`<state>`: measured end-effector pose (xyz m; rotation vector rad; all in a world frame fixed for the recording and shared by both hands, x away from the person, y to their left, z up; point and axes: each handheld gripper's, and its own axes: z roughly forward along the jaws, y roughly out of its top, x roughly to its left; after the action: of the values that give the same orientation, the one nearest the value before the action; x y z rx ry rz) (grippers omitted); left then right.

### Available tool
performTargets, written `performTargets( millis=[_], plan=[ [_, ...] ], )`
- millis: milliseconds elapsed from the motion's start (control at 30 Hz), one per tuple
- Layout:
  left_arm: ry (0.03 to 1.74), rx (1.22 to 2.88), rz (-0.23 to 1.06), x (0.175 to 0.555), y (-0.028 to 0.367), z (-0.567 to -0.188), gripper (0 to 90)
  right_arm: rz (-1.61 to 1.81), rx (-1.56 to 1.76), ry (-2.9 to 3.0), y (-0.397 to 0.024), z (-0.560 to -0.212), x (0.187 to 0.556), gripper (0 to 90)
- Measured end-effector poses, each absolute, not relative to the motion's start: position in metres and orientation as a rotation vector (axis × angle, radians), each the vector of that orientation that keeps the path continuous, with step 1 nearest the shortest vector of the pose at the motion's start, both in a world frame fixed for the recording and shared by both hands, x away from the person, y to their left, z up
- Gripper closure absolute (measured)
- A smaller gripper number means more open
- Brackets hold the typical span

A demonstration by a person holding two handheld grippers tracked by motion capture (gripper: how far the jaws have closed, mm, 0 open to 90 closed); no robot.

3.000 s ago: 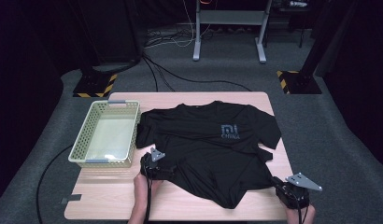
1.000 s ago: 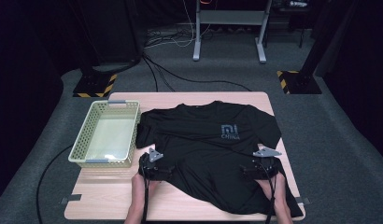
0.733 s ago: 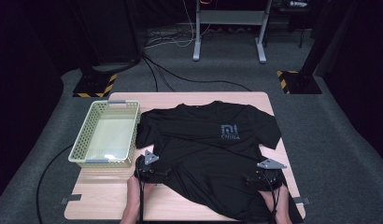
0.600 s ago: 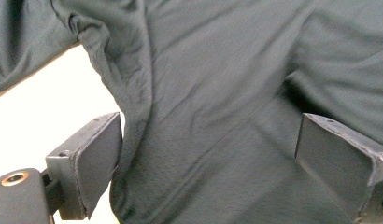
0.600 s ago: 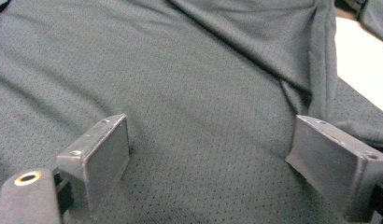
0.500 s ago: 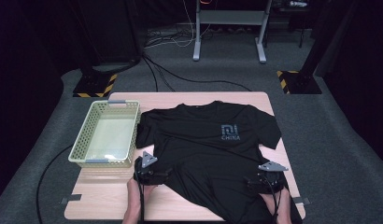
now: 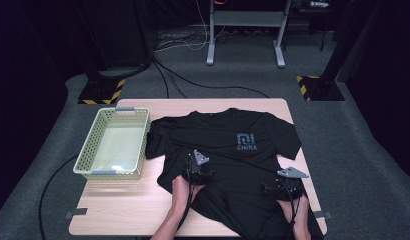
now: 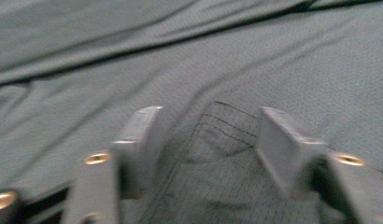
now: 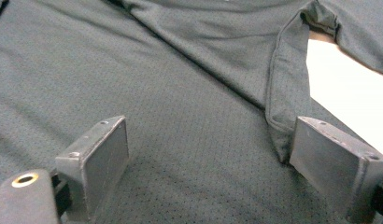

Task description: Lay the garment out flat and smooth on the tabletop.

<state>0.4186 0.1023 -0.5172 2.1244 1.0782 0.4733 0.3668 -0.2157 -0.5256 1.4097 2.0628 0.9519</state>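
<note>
A black T-shirt (image 7: 238, 165) with a grey chest logo lies spread on the wooden table (image 7: 123, 205). My left gripper (image 7: 203, 174) rests on the shirt's lower left part. In the left gripper view its jaws (image 8: 206, 135) stand half apart and have just been closing. A raised fold of cloth with a stitched hem (image 8: 222, 130) sits between them, not pinched. My right gripper (image 7: 275, 189) is open over the shirt's lower right. In the right gripper view its pads (image 9: 105, 154) straddle flat cloth, and a folded sleeve edge (image 9: 285, 93) runs up by the right pad.
A pale green mesh basket (image 7: 115, 172) stands at the table's left side, beside the shirt's sleeve. Bare wood shows in front of the basket and beyond the right sleeve (image 9: 339, 79). Cables and stand legs (image 7: 243, 30) lie on the floor behind the table.
My left gripper has slid right from the shirt's left edge onto the shirt, and its jaws are narrower. The shirt's lower left edge has come inward with it. The right gripper has hardly moved.
</note>
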Motion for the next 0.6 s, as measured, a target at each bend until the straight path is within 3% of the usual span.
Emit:
performTargets(
  millis=[167,233,600],
  plan=[
    [1.019,2.123,0.484,0.411,0.102,-0.518,76.9,0.902,1.389,2.065,-0.212,-0.526,0.366,11.1],
    [1.012,2.120,0.488,0.409,0.102,-0.519,83.0,0.914,1.401,2.062,-0.213,-0.526,0.366,11.2],
    [1.032,2.009,0.442,0.386,0.140,-0.518,84.5,0.942,1.420,2.052,-0.216,-0.526,0.367,11.1]
  ],
)
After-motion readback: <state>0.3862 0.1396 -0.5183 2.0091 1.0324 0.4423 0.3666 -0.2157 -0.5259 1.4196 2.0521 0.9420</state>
